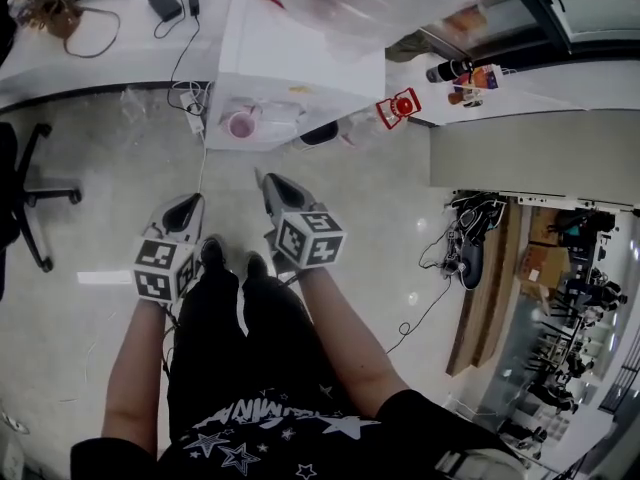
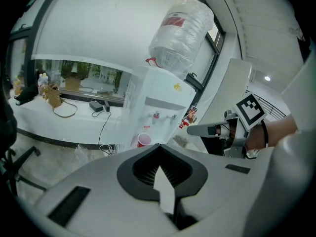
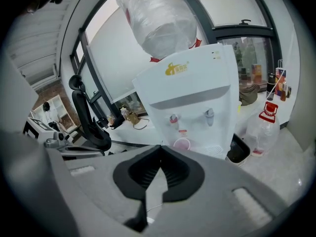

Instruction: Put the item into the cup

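Note:
A pink cup (image 1: 240, 125) stands on the drip tray of a white water dispenser (image 1: 300, 58) straight ahead. The cup (image 2: 143, 140) shows just beyond the left jaws, and the same cup (image 3: 181, 144) sits under the taps in the right gripper view. My left gripper (image 1: 192, 201) and right gripper (image 1: 264, 177) hover over the floor, well short of the dispenser, side by side above the person's legs. Both the left gripper (image 2: 159, 147) and the right gripper (image 3: 160, 147) are shut, with nothing between the jaws. No loose item to carry is in view.
A large water bottle (image 3: 158, 19) tops the dispenser. A red-capped plastic jug (image 1: 400, 105) and a black bin (image 1: 320, 133) stand at its right. An office chair (image 1: 25, 193) is at the left, cables (image 1: 195, 118) trail across the floor, and a desk (image 1: 490, 298) is at the right.

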A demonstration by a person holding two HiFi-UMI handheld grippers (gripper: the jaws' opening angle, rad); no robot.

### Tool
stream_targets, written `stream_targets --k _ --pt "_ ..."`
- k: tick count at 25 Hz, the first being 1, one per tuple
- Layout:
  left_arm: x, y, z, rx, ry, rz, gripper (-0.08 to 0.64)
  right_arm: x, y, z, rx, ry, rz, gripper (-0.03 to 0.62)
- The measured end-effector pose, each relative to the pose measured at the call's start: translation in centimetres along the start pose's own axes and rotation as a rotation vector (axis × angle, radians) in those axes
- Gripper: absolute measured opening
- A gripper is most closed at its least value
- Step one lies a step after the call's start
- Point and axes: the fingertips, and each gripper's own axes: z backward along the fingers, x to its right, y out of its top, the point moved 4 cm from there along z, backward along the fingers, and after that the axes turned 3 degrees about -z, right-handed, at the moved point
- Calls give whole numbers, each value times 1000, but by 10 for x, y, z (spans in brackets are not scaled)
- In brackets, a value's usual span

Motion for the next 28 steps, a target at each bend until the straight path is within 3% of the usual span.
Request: stream_targets --k 15,28 --pt "-52 -23 -56 15 98 84 6 48 -14 -80 -29 3 -29 0" --pt "-90 -34 -94 14 135 70 6 61 -7 -141 9 45 -48 1"
